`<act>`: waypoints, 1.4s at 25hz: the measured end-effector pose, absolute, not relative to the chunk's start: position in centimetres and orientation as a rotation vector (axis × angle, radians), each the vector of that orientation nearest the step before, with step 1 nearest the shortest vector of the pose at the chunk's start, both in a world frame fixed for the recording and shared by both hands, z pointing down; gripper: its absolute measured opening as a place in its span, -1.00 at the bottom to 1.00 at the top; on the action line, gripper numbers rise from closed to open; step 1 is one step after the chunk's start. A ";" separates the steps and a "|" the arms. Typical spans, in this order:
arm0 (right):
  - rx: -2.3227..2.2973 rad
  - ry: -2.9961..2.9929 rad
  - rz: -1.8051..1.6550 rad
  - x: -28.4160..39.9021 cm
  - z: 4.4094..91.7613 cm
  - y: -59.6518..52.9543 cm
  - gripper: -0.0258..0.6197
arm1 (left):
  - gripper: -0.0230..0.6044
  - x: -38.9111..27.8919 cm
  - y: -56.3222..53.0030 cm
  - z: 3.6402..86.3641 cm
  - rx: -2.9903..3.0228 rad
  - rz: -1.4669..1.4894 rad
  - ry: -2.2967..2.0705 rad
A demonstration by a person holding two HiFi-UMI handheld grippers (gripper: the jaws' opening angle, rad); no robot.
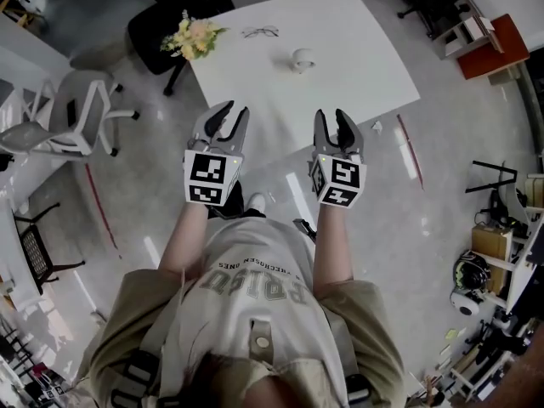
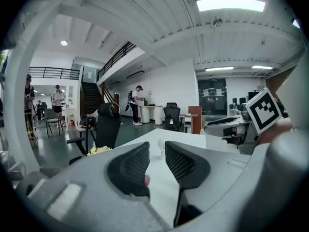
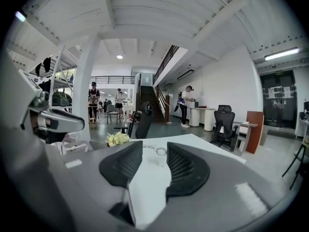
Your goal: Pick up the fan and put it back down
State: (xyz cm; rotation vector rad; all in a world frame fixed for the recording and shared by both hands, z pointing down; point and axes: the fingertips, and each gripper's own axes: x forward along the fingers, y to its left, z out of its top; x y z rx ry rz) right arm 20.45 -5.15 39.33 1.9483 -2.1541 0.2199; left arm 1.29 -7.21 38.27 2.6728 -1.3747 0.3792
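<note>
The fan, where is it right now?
In the head view the fan stands on the white table, to the right of the flowers and just below and right of the glasses in the picture.

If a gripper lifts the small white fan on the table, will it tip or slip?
The fan looks small, so probably light and easy to lift. Its round head seems to stand on a narrower base, so a sideways push may tip it.

fan (image 1: 302, 59) tiny (blades unreadable), glasses (image 1: 260, 31) faint
</note>
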 end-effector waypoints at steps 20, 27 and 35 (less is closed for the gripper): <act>2.068 -2.207 0.147 21.2 35.4 -2.1 -0.91 | -0.89 0.0 -7.0 35.8 2.701 0.240 -1.488; 2.066 -2.233 0.169 21.1 35.2 -2.0 -0.92 | -0.89 -0.3 -7.1 35.2 2.707 0.204 -1.508; 1.982 -2.156 0.125 21.0 35.5 -1.8 -0.92 | -0.89 -0.1 -6.8 35.1 2.719 0.191 -1.509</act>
